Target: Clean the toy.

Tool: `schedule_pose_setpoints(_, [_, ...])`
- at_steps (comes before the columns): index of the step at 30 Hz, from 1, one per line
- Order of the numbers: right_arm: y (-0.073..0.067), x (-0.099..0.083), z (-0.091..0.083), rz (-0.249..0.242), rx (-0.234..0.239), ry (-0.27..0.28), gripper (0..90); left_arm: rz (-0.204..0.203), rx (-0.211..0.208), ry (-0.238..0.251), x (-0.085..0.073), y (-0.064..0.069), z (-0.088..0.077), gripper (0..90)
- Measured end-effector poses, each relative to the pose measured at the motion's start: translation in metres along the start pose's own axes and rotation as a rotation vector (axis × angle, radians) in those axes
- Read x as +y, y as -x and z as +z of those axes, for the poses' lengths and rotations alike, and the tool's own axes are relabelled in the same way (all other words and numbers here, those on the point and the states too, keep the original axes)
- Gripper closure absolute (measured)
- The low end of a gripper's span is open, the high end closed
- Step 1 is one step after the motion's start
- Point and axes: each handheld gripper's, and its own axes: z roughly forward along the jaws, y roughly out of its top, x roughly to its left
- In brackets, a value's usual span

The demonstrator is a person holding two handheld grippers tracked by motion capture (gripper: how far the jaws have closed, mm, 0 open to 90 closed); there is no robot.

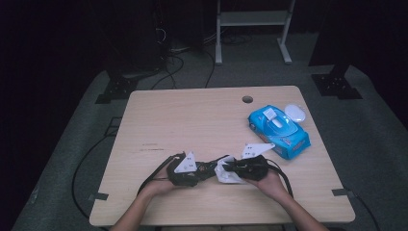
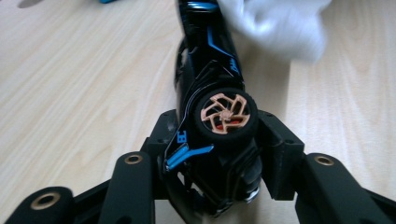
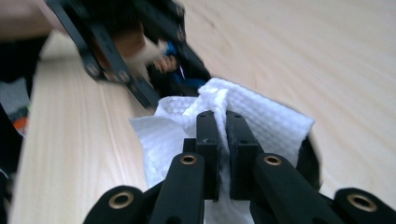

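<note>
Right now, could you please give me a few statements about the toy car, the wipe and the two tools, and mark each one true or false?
1. The left tool grips a black toy car with an orange-spoked wheel. True.
2. The right tool is open with nothing in it. False: it is shut on a white wipe.
3. A blue wipe pack lies on the table near its right edge. True.
4. The pack stands between the two tools. False: it lies beyond the right tool, apart from both.
5. The wipe is next to the car. True.
</note>
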Motion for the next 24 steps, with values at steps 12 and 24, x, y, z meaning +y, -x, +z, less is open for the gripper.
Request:
schedule_pose_setpoints(12, [-0.016,0.041,0.049,-0.052,0.023,-0.017,84.8,-0.033,0.023,0.035,0.001,0.002,0.006,56.2])
schedule_pose_setpoints(24, [0.008,0.021,0.013,-0.024,-0.059,-0.014,84.6,-0.031,0.020,0.045,0.002,0.002,0.007,56.5])
